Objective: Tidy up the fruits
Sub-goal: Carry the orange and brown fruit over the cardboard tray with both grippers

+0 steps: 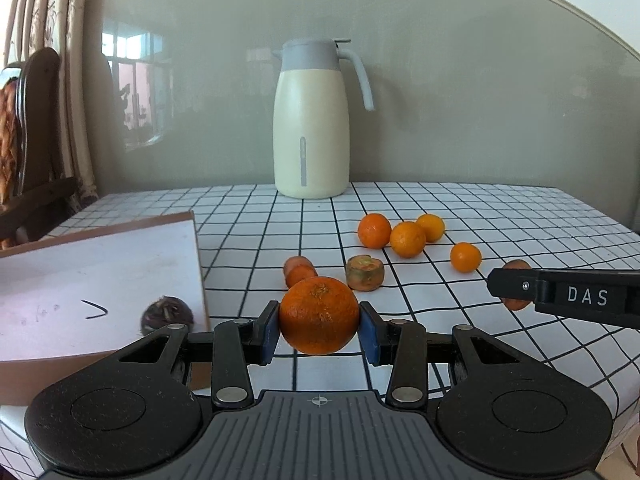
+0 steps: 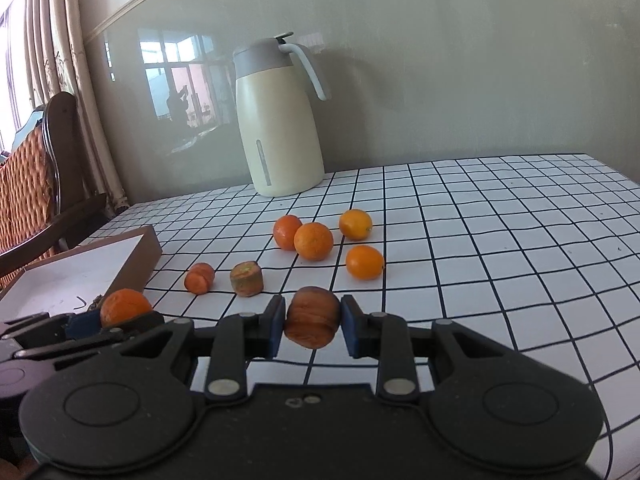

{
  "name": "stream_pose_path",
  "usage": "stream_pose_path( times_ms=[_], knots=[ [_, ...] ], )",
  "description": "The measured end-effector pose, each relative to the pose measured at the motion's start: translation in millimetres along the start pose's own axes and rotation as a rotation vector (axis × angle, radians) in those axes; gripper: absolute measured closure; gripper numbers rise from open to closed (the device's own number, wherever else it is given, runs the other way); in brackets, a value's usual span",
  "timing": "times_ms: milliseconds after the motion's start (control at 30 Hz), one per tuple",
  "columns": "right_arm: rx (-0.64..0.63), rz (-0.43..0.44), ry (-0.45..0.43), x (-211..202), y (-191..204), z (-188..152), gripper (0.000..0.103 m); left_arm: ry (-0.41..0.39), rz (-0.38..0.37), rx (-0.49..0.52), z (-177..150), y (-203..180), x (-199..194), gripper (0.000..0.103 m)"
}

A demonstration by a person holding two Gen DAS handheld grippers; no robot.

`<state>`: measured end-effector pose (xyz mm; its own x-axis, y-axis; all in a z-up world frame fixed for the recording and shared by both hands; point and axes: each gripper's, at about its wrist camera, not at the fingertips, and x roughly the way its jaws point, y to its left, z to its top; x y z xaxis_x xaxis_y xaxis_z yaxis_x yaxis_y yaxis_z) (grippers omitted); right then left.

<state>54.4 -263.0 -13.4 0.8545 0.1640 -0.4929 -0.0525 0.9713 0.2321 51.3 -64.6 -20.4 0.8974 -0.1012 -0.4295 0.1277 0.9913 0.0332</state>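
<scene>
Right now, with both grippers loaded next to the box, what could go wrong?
1. The left gripper pinches its round orange only at the sides; it might roll out.
2. The right gripper and its carrot chunk sit close beside the left; they could collide.
3. The box already holds a dark fruit; a drop might hit it.

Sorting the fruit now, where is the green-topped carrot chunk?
In the right wrist view, the green-topped carrot chunk sits left of centre on the checked table, between the orange carrot piece and the oranges.
</scene>
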Motion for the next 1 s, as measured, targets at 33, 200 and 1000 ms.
stream_pose_path(
  times_ms=[33, 200, 1000],
  knots=[
    [0.002, 0.0, 0.001, -1, 1, -1, 0.082, -0.002, -0.001, 0.001, 0, 2, -2, 0.062],
    [-0.01, 0.009, 0.003, -5, 9, -6, 0.082, -0.01, -0.006, -0.001, 0, 8, -8, 0.062],
    [-0.095, 0.156, -0.029, -7, 64, -10, 0.082, -0.059, 0.025, -0.029, -6, 53, -43, 0.062]
  ],
)
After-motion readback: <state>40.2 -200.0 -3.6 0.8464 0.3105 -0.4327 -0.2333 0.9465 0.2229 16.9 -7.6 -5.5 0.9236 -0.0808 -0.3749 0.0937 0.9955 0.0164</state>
